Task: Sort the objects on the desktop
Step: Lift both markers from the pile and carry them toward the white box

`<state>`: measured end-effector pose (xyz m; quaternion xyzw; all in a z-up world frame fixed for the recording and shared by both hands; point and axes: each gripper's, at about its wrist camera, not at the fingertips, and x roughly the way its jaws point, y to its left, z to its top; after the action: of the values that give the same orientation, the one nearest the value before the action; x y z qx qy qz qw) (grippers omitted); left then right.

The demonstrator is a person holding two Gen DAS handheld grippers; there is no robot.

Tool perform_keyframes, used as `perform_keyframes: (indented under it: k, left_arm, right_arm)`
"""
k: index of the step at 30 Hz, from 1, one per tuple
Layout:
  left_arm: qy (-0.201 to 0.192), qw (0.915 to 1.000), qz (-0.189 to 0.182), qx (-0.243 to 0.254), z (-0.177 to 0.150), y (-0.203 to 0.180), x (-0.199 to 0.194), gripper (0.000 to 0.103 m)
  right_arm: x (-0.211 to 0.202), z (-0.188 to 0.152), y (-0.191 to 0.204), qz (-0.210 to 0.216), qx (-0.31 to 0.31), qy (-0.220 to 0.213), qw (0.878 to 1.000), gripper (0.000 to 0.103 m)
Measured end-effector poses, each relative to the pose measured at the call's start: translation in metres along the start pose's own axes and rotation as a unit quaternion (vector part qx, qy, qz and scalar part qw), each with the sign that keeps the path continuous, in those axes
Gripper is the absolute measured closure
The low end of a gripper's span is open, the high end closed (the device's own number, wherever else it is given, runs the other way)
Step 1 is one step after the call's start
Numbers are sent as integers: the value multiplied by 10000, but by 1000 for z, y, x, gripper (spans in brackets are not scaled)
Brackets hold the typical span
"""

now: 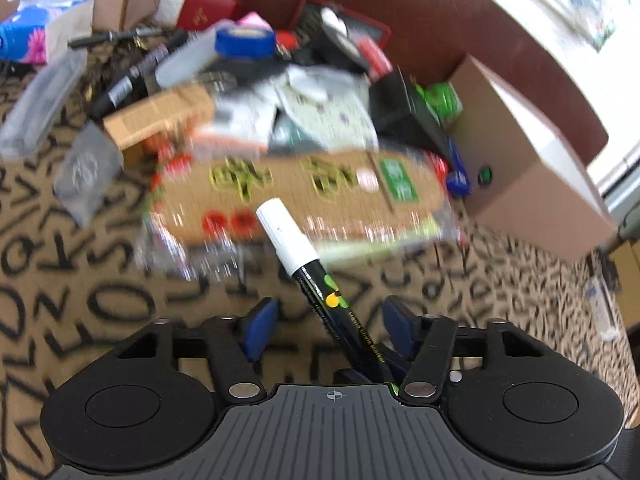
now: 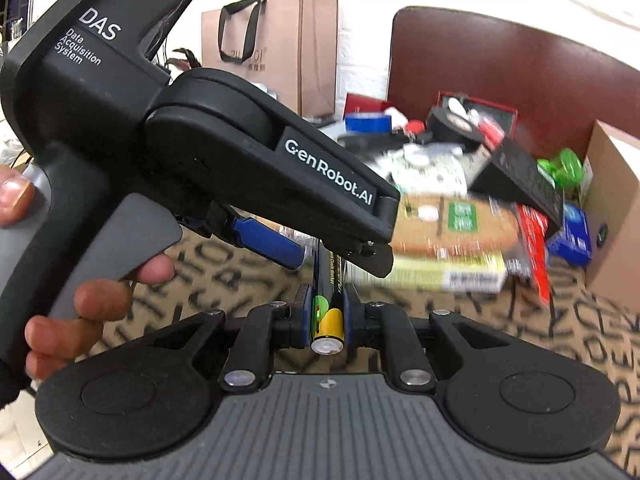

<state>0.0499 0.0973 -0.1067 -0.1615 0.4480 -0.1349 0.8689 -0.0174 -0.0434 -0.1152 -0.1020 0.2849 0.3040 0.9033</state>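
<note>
A black marker with a white cap (image 1: pixel 298 256) stands slanted between the fingers of my open left gripper (image 1: pixel 330 328); the blue pads do not press it. In the right wrist view my right gripper (image 2: pixel 327 312) is shut on the same marker's black barrel (image 2: pixel 328 320), its yellow end facing the camera. My left gripper (image 2: pixel 280 236) hangs just ahead of the right one and hides the marker's cap end. A pile of desktop objects lies beyond, with a brown snack packet (image 1: pixel 304 196) in front.
A cardboard box (image 1: pixel 532 168) stands at the right, beside a dark red chair back (image 1: pixel 440 12). A blue tape roll (image 1: pixel 244 40), black pens (image 1: pixel 120 36), a tissue pack (image 1: pixel 28 32) and a paper bag (image 2: pixel 276 48) lie further back. The tablecloth (image 1: pixel 80 288) has a letter pattern.
</note>
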Motion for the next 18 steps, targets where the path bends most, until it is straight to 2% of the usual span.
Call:
perform_keyframes:
  k: [4, 7, 12, 13, 15, 18]
  left_arm:
    - [14, 9998, 30, 186, -20, -13, -5, 36]
    - [80, 9998, 3, 204, -27, -20, -8, 41]
    - [176, 9994, 78, 294, -31, -31, -8, 43]
    - [192, 9993, 124, 295, -31, -32, -7, 45]
    - [265, 9988, 312, 285, -29, -34, -4, 61]
    - [328, 9985, 408, 187, -26, -33, -4, 66]
  right_arm:
    - [-16, -19, 1, 10, 94, 147, 9998, 85]
    - [-25, -33, 0, 17, 175, 282, 9994, 85]
    - [-32, -37, 1, -30, 222, 206, 9995, 84]
    - [-30, -36, 1, -41, 222, 195, 9996, 84]
    - [-31, -36, 2, -54, 218, 204, 9995, 83]
    - [-31, -37, 2, -79, 238, 227, 9994, 80]
